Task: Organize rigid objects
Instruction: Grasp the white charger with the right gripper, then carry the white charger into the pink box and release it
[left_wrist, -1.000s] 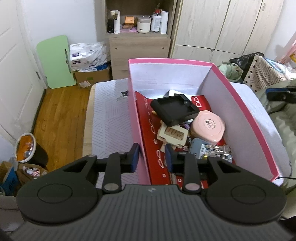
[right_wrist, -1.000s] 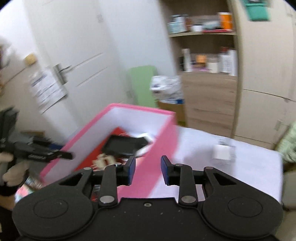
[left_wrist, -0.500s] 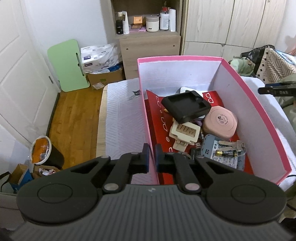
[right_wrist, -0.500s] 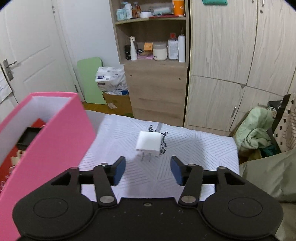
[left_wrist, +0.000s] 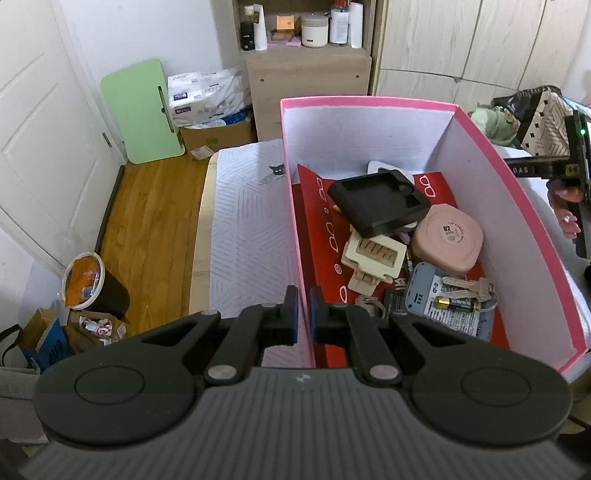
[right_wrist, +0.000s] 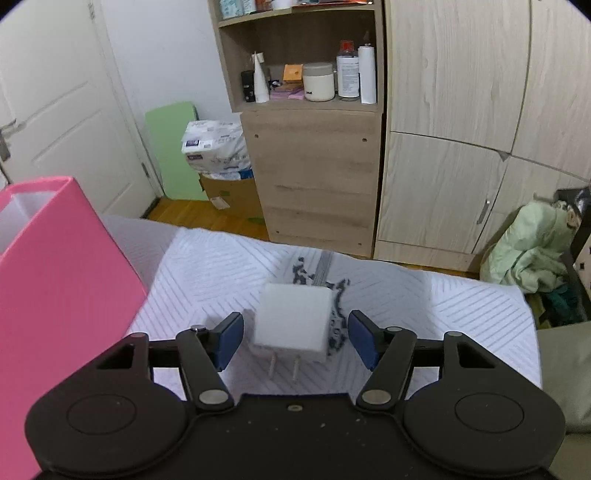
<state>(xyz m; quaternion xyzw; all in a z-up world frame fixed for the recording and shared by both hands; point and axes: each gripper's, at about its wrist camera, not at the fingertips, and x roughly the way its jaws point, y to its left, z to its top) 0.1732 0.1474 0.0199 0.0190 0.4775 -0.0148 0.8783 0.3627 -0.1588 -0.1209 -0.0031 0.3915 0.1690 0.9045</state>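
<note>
Left wrist view: the left claw (left_wrist: 303, 310) is clenched on the near left wall of the one pink box (left_wrist: 511, 184), one pad outside the wall and one inside. The box sits on a bed (left_wrist: 243, 221) covered with a white striped sheet. Inside it, on a red liner, lie one black tray (left_wrist: 376, 201) at 12 o'clock of the pile, one pink round case (left_wrist: 447, 236) at 2 o'clock, one cream toy (left_wrist: 373, 258) in the middle, one grey card (left_wrist: 443, 306) at 5 o'clock with one battery (left_wrist: 456, 303) and a few keys (left_wrist: 469, 286) on it; how many keys there are I cannot tell. One white thing shows behind the tray, mostly hidden.

Right wrist view: the right claw (right_wrist: 295, 339) is released, its jaws having just been widening, and they stand either side of the one white charger (right_wrist: 293, 319) without touching it. The charger lies on the bed sheet with its two prongs pointing toward the camera, at 3 o'clock from the box and apart from it.
</note>
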